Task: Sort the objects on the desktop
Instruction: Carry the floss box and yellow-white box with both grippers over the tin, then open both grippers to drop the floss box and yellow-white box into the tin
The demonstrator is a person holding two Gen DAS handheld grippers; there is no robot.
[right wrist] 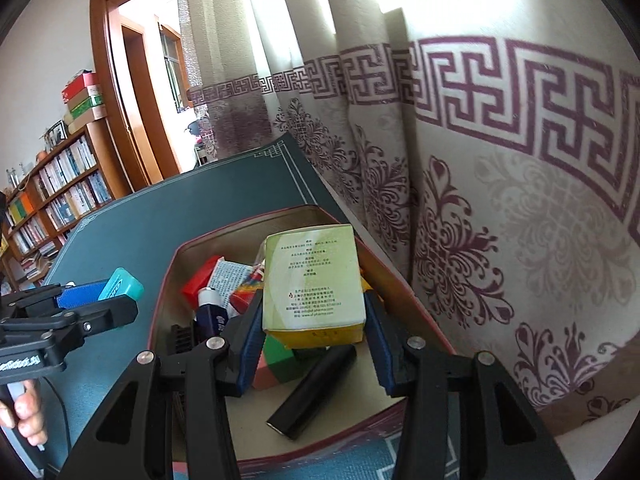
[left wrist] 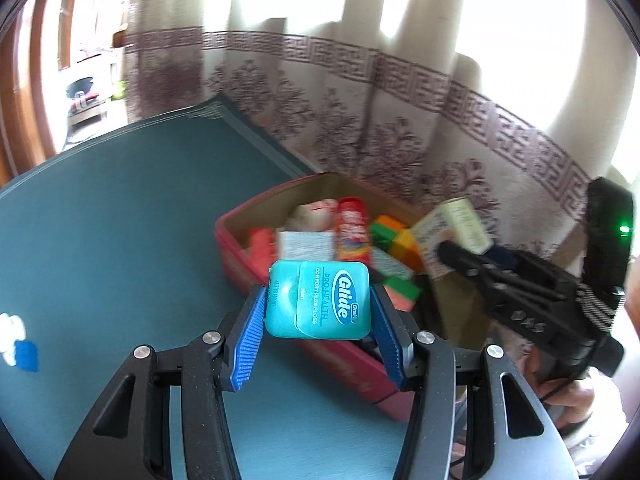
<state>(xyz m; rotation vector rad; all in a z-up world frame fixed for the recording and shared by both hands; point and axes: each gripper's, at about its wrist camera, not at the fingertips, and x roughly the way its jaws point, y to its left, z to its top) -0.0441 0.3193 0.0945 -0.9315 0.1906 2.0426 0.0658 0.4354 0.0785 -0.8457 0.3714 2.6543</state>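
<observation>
My left gripper (left wrist: 318,312) clamps the floss (left wrist: 319,299), held above the mat (left wrist: 120,220) at the box's (left wrist: 240,264) 7 o'clock edge. My right gripper (right wrist: 314,320) clamps a carton (right wrist: 314,280) over the box interior.

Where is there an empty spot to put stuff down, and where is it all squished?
The teal tabletop left of the red open box lies bare out to its pale-lined far edge. Inside the box, the near right floor beside the black cylinder shows bare. The box's far left half is crowded with small packets and blocks.
</observation>
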